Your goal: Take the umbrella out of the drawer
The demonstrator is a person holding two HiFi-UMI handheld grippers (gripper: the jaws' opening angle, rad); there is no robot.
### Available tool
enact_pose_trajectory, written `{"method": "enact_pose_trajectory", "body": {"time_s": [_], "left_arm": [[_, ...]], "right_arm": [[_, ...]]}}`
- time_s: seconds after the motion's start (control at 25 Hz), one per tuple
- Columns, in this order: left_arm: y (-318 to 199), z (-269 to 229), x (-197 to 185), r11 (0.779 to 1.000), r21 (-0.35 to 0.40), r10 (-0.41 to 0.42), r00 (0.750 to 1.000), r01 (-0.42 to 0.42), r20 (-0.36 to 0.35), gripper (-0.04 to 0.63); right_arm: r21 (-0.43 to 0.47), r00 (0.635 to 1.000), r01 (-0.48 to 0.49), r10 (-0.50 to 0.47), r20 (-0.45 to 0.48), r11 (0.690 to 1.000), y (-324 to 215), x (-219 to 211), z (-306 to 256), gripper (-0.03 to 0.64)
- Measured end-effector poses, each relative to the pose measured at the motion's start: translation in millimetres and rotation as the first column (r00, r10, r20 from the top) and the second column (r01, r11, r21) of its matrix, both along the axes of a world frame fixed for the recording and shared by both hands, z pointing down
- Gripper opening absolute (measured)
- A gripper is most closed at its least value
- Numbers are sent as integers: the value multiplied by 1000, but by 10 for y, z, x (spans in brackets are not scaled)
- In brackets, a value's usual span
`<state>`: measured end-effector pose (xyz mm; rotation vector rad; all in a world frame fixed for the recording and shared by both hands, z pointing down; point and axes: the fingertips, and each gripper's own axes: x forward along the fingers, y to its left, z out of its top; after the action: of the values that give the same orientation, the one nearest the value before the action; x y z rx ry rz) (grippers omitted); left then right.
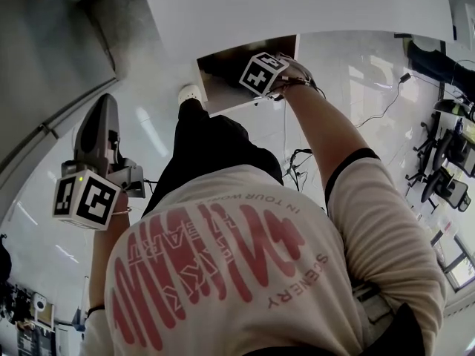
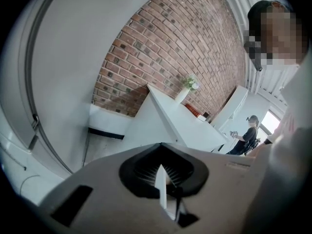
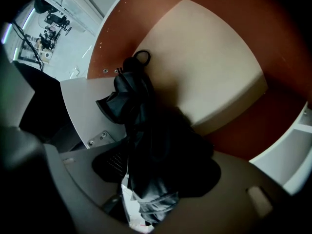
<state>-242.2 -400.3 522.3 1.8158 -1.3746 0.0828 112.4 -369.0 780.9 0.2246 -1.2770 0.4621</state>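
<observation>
Head view: the right gripper (image 1: 260,74) reaches down into the open drawer (image 1: 223,99) below a white cabinet (image 1: 297,6). Its marker cube and the person's hand cover the jaws, and the drawer contents are too dark to make out. The left gripper (image 1: 104,108) is held well apart at the near left, over the white floor (image 1: 156,132). Left gripper view: the jaws of the left gripper (image 2: 163,152) stand together with nothing between them. Beyond them are a brick wall (image 2: 161,57), a white counter (image 2: 165,121) bearing a flower vase (image 2: 187,87), and a second person at far right. Right gripper view: the black folded umbrella (image 3: 146,126) lies in the drawer on its beige floor (image 3: 209,72). The right gripper (image 3: 153,177) has its jaws about half closed on the umbrella's near end, which fills the gap. That end is cut off by the frame's bottom edge.
</observation>
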Motion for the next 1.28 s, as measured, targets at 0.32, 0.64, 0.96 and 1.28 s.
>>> {"method": "enact_pose_trajectory", "body": {"time_s": [0.32, 0.64, 0.96, 1.28], "left_arm": [[-18, -175, 133, 999, 30, 13, 1000, -13, -1, 6], [-45, -387, 223, 997, 61, 39, 999, -39, -9, 8], [-93, -553, 327, 993, 97, 74, 997, -73, -15, 6], [-111, -705, 470, 986, 137, 105, 994, -100, -31, 8]], "right_arm": [[24, 999, -33, 33, 9, 999, 22, 29, -143, 281], [57, 998, -69, 68, 12, 996, 63, 62, -358, 273], [92, 995, -97, 97, 9, 991, 112, 166, -533, 271], [127, 984, -178, 177, 25, 976, 307, 302, -747, 270]]}}
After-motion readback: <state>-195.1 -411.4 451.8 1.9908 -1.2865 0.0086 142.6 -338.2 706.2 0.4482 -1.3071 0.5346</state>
